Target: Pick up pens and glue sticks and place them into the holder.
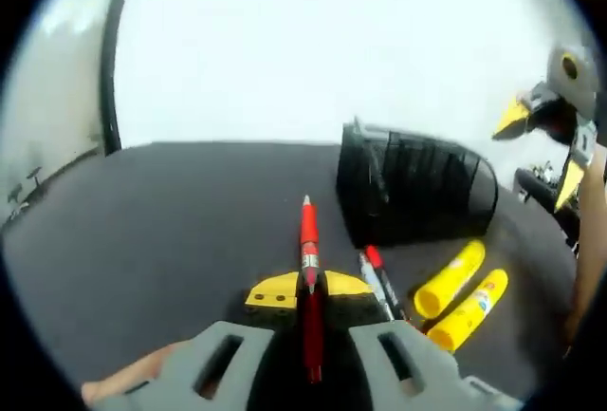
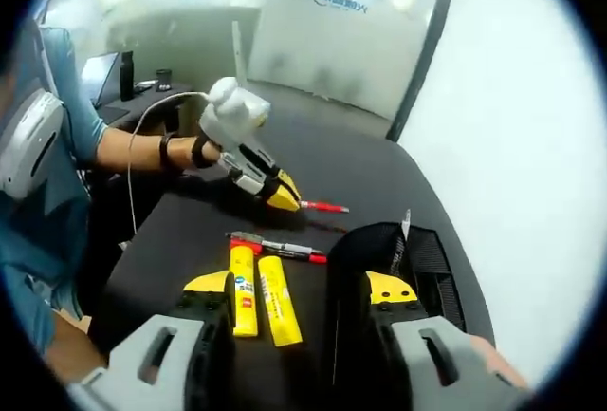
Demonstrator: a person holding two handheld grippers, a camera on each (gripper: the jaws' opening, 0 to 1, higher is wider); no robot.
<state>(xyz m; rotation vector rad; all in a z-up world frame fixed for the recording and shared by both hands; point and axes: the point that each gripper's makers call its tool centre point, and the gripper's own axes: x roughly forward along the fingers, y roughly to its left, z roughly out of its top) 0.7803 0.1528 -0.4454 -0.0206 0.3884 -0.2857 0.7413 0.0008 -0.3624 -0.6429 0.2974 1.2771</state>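
Note:
My left gripper (image 1: pixel 308 289) is shut on a red pen (image 1: pixel 307 240) that points forward over the black table. In the right gripper view the left gripper (image 2: pixel 283 196) hovers above the table with the red pen (image 2: pixel 324 206) sticking out of it. A black mesh holder (image 1: pixel 417 188) stands ahead to the right. Two yellow glue sticks (image 1: pixel 449 278) (image 1: pixel 467 309) and two pens (image 1: pixel 379 283) lie in front of it. My right gripper (image 2: pixel 299 288) is open above the glue sticks (image 2: pixel 243 288) (image 2: pixel 278 299), beside the holder (image 2: pixel 398 259). In the left gripper view the right gripper (image 1: pixel 542 145) hangs open.
The black table (image 1: pixel 171 221) ends at a white wall behind the holder. A person's arm (image 2: pixel 142 150) holds the left gripper, and their body sits at the table's near side. The two loose pens (image 2: pixel 275 246) lie just beyond the glue sticks.

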